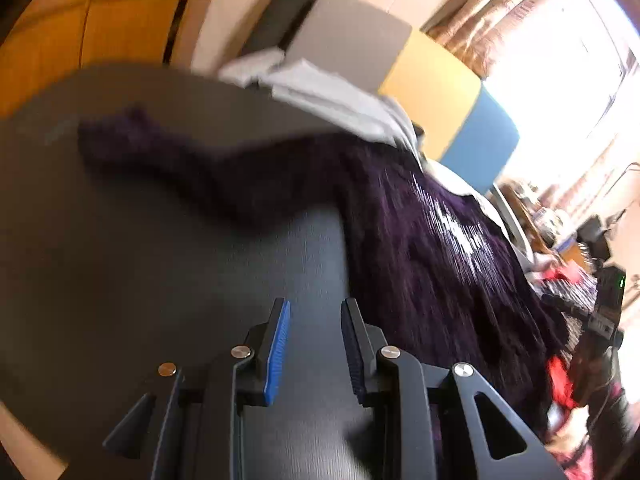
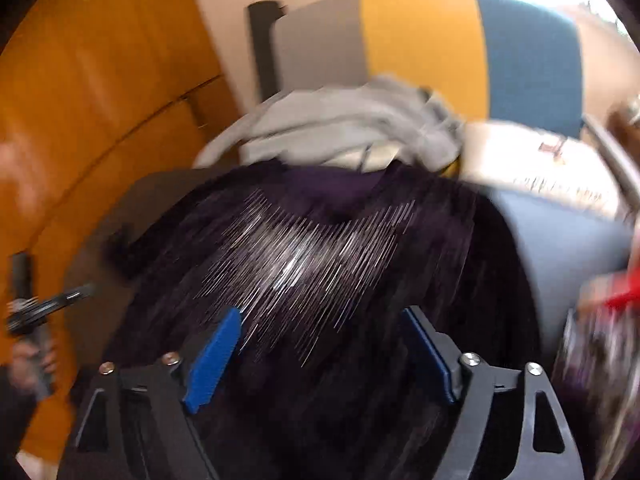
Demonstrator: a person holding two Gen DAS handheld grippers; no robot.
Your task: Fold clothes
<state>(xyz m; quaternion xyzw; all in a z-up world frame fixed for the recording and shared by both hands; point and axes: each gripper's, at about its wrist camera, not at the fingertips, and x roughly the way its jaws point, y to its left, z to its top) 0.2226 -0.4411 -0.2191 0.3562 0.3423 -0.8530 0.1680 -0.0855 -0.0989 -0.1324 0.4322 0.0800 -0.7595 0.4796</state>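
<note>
A dark purple knit sweater with a white chest print lies spread on a dark round table, one sleeve stretched left. My left gripper hovers over bare table just left of the sweater's body, jaws partly open and empty. In the right wrist view the same sweater fills the middle. My right gripper is open wide above its lower body, holding nothing. Both views are motion blurred.
Grey folded clothes lie at the table's far edge. A chair with grey, yellow and blue back panels stands behind. Orange wooden panels lie left. Red and patterned clothes are at the right.
</note>
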